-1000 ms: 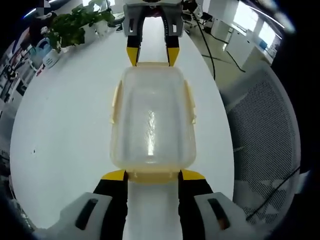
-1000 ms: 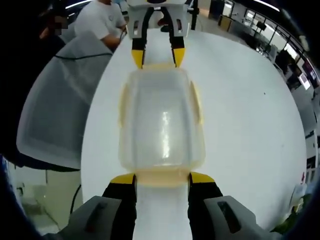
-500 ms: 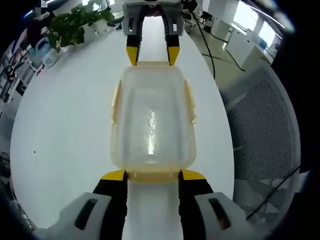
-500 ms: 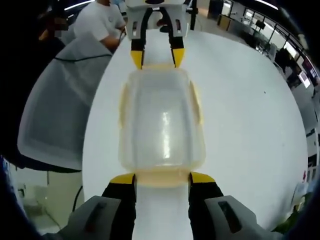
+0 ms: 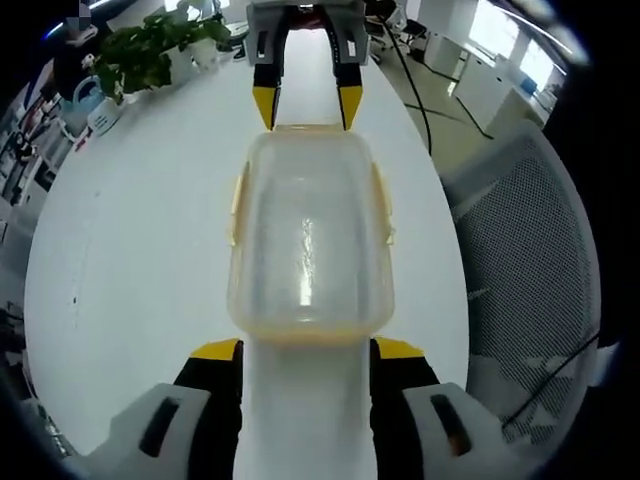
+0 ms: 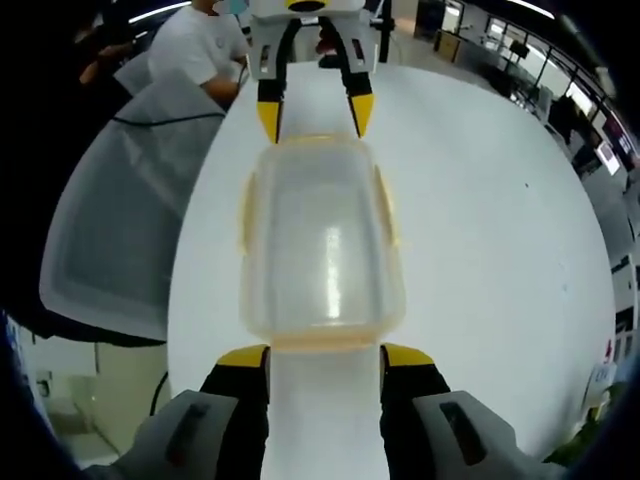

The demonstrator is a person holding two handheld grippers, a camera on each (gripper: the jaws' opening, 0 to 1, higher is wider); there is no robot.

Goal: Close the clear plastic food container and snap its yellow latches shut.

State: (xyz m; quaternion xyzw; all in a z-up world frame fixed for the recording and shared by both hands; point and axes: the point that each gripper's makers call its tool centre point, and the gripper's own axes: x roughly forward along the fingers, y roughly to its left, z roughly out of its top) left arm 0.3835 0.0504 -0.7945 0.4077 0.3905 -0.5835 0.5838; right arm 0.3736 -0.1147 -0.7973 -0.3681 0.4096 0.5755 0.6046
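The clear plastic container (image 5: 308, 240) lies lid-on along the white table (image 5: 130, 250), with pale yellow latches (image 5: 236, 205) at its long sides. My left gripper (image 5: 305, 350) stands open just short of the container's near end, with only table between its yellow-tipped fingers (image 5: 215, 351). My right gripper (image 5: 306, 105) faces it at the far end, also open. In the right gripper view, the container (image 6: 322, 245) lies between my right gripper (image 6: 324, 355) below and my left gripper (image 6: 314, 112) above. Neither grips it.
A grey mesh chair (image 5: 520, 280) stands beside the table's edge and shows again as the chair (image 6: 120, 200). A potted plant (image 5: 150, 50) and small items sit at the table's far corner. A person in a white shirt (image 6: 200, 40) sits beyond the chair.
Both grippers have drawn back a little from the container's ends, and their jaws stand slightly wider. The container's end edges now sit clear of the fingertips.
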